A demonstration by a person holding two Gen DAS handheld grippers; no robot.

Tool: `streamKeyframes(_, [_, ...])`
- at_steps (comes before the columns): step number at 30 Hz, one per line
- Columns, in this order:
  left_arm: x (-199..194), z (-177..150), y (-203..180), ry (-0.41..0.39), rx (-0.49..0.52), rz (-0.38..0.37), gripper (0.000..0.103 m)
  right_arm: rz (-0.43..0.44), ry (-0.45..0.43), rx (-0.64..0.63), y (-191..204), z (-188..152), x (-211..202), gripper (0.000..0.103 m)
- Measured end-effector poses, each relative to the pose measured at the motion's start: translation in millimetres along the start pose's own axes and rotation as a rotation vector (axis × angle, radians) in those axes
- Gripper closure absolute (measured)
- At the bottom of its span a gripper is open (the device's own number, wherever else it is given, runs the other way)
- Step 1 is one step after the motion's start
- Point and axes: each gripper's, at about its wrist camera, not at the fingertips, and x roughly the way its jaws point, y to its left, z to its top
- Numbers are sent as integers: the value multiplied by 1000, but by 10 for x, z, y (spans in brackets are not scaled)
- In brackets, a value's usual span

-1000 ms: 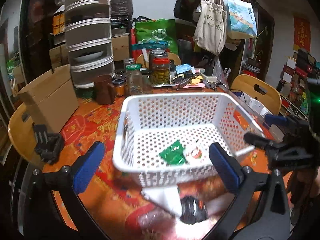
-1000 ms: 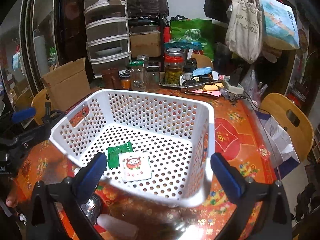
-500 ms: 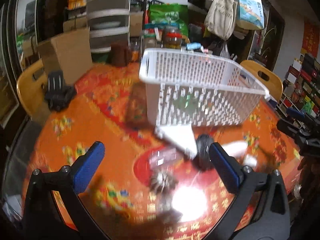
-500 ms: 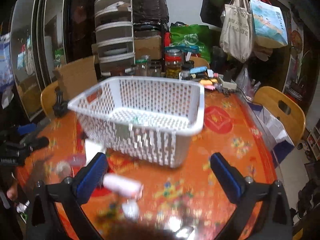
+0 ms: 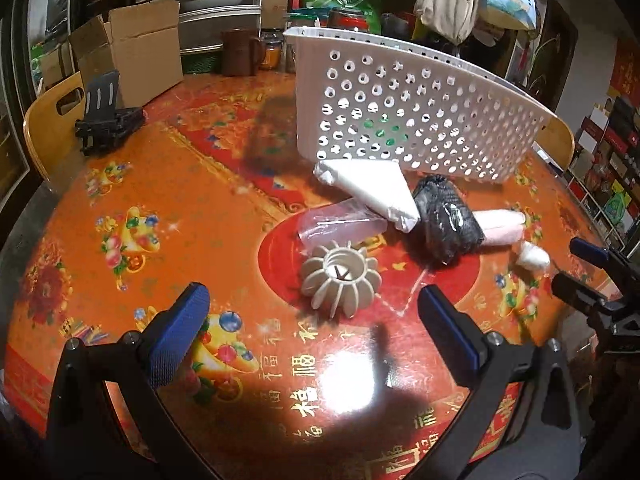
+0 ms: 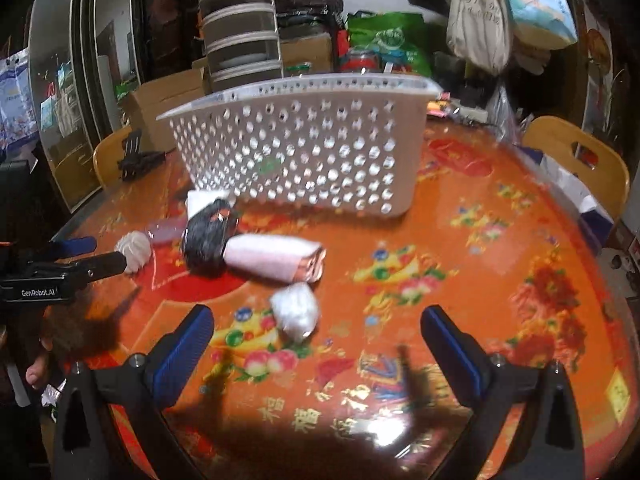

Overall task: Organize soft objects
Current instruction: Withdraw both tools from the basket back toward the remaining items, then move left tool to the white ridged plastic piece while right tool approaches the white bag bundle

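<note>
Pulled back from the white basket (image 5: 408,104), the left gripper (image 5: 312,332) hangs empty, jaws apart, just short of a ribbed cream ball (image 5: 340,276) lying before the basket. Right view: the right gripper (image 6: 316,344), likewise spread, faces a pink roll (image 6: 276,258); "GenRobot.AI" marks the other tool.

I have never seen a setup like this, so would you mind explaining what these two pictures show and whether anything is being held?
A person holds a two-finger tool in each hand, each with a camera looking forward along its blue-padded fingers. One picture is from the left hand-held gripper, the other from the right hand-held gripper. Both are open and hold nothing. On the orange patterned table stands a white perforated basket. In front of it lie a white folded packet, a black mesh bundle, a pink roll, a ribbed beige ring and a small white wrapped ball.
</note>
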Motion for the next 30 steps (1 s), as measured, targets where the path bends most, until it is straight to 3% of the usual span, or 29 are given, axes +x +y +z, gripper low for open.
streamKeyframes(11, [150, 28, -120, 44, 32, -3, 0, 3, 37, 10, 14, -7, 111, 2])
streamKeyframes(17, [203, 52, -149, 49, 29, -1, 1, 9, 62, -12, 66, 1, 175, 24])
streamKeyframes(20, [215, 59, -158, 46, 34, -5, 12, 7, 70, -23, 98, -3, 204, 32])
streamKeyframes(22, [242, 53, -169, 56, 42, -5, 26, 11, 68, -22, 100, -4, 205, 35])
streamKeyframes(26, [262, 51, -177, 52, 46, -4, 33, 16, 72, -27, 119, -11, 216, 41])
streamKeyframes(30, [250, 39, -170, 36, 47, 7, 47, 11, 76, -40, 150, -6, 231, 51])
